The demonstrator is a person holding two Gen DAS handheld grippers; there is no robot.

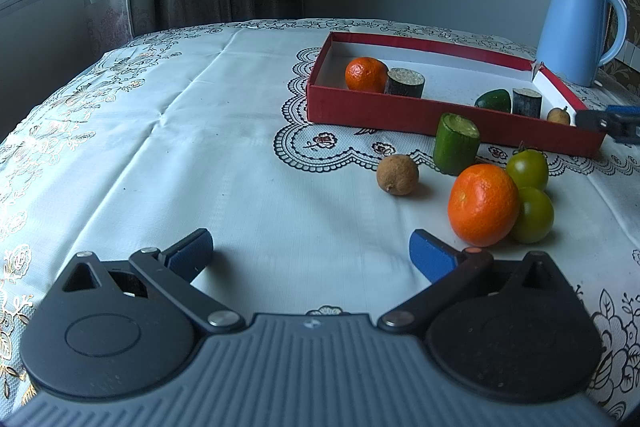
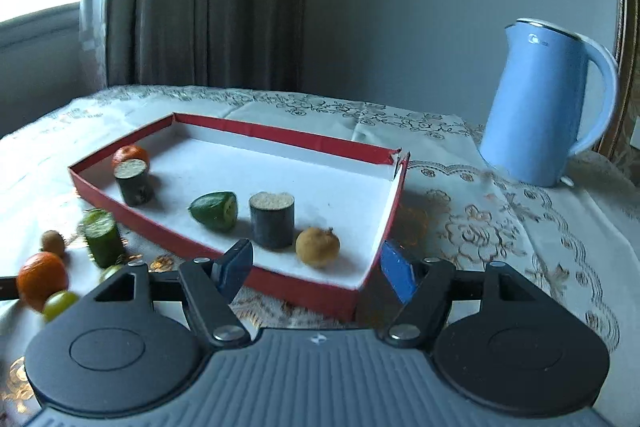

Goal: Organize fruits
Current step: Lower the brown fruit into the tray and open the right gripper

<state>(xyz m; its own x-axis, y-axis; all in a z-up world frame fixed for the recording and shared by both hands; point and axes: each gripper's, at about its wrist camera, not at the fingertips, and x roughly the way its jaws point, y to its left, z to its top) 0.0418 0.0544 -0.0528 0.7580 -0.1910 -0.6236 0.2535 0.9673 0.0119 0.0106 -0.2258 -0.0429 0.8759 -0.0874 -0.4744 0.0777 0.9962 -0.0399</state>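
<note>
Over tablecloth [image 1: 280, 147]: both tongs [image 1: 311, 253] [image 2: 316, 267] wide, empty.

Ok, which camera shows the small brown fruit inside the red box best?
The right wrist view: the brown fruit sits close and whole near the box corner. In the left wrist view it is tiny, partly behind the box wall.

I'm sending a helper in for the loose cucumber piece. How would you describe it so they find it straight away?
Find the red tray beside the blue kettle. Just outside its near wall stands the green cucumber chunk, upright, pale cut face on top. Its neighbours are round: a brown longan, an orange tangerine, green tomatoes.
</note>
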